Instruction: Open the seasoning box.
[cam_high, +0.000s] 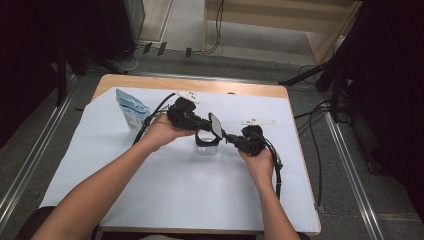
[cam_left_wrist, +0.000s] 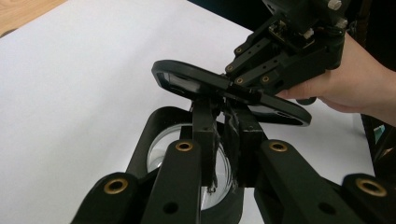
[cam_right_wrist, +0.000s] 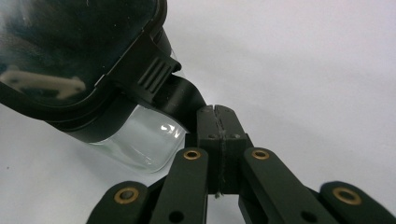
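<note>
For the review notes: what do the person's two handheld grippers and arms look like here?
Both arms are bare, with no sleeves visible. The left claw and right claw are matte black, built from flat linkage bars pinned with brass-coloured rivets and ending in blocky black pads. In the high view a black cable trails from each unit, and a pale three-cornered plate with dark marks tops the left one.

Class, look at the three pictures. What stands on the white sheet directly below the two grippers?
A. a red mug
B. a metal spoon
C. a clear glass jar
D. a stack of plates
C: a clear glass jar stands under the black-rimmed lid, which the left gripper and right gripper hold above it.
</note>
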